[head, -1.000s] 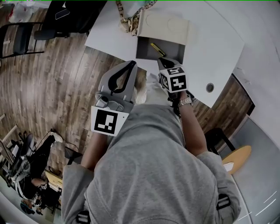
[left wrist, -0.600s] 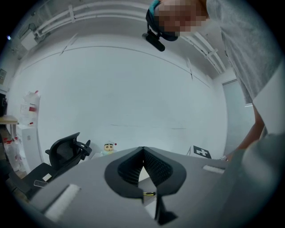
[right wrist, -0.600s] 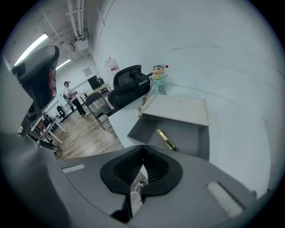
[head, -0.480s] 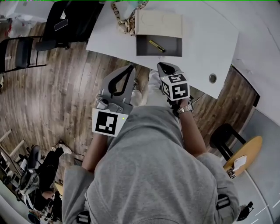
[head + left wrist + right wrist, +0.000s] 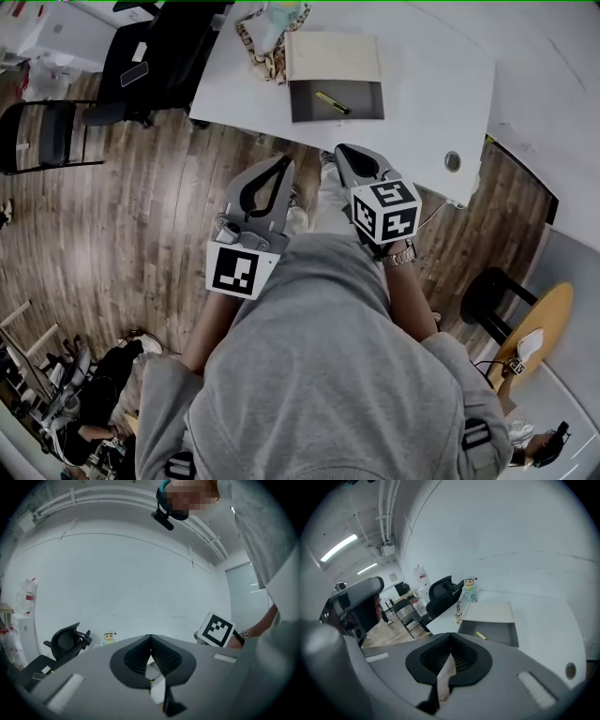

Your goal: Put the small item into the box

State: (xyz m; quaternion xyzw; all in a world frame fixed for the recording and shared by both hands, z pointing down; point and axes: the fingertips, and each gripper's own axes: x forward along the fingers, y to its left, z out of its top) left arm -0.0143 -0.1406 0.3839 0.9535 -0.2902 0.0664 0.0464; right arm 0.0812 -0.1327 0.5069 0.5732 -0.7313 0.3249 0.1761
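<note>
An open grey box (image 5: 314,101) sits on the white table (image 5: 431,84), its beige lid (image 5: 333,56) lying flat behind it. Inside lies a small yellow item (image 5: 332,102). Both grippers are held short of the table's near edge, over the wooden floor. The left gripper (image 5: 280,165) is shut with nothing in it. My right gripper (image 5: 344,153) is also shut and holds nothing. In the right gripper view the box (image 5: 501,633) and the yellow item (image 5: 481,635) lie ahead of the shut right gripper (image 5: 451,648). The left gripper (image 5: 150,637) points at a bare wall.
A patterned cloth (image 5: 265,42) lies left of the lid. A cable hole (image 5: 453,161) is near the table's right corner. Black chairs (image 5: 159,56) stand to the left, a dark stool (image 5: 487,295) and a round yellow table (image 5: 539,328) to the right. A toy figure (image 5: 470,588) stands on the table.
Both grippers have drawn back from the table and the box, which now lies farther up in the head view. The yellow item stays in the box.
</note>
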